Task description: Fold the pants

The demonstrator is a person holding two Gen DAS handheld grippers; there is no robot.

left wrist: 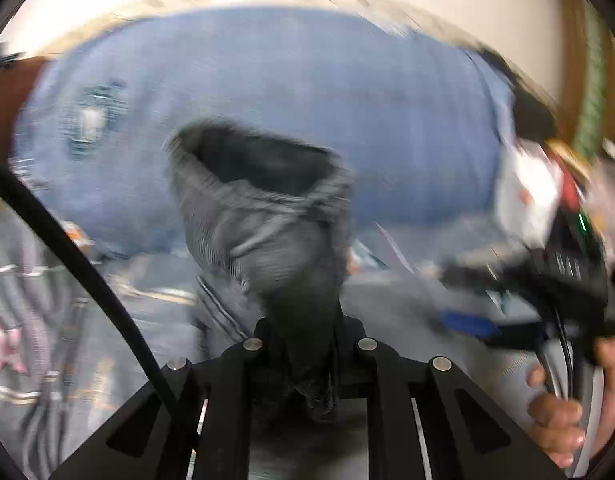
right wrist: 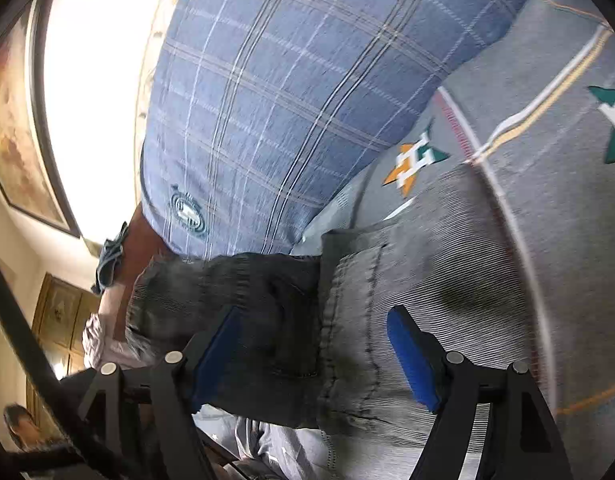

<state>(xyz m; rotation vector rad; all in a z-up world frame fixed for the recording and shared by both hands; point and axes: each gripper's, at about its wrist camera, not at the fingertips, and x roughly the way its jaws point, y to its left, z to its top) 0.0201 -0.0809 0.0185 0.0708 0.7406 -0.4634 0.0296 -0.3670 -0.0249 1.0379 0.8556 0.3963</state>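
The grey pants (left wrist: 267,216) hang bunched from my left gripper (left wrist: 303,344), which is shut on the cloth, and an open leg hem gapes above it. The whole left wrist view is smeared by motion. My right gripper (left wrist: 459,296) shows blurred at that view's right, held by a hand (left wrist: 559,412). In the right wrist view my right gripper (right wrist: 313,356) stands wide open. The pants (right wrist: 427,272), with their darker waistband (right wrist: 259,300), spread across the gap between its blue pads (right wrist: 411,356). I cannot tell whether the pads touch the cloth.
A person in a blue checked shirt (right wrist: 267,100) stands close behind the pants. Under the pants lies a grey spread (right wrist: 547,200) with star emblems. A framed picture (right wrist: 11,132) and a wooden door (right wrist: 59,320) are at the left.
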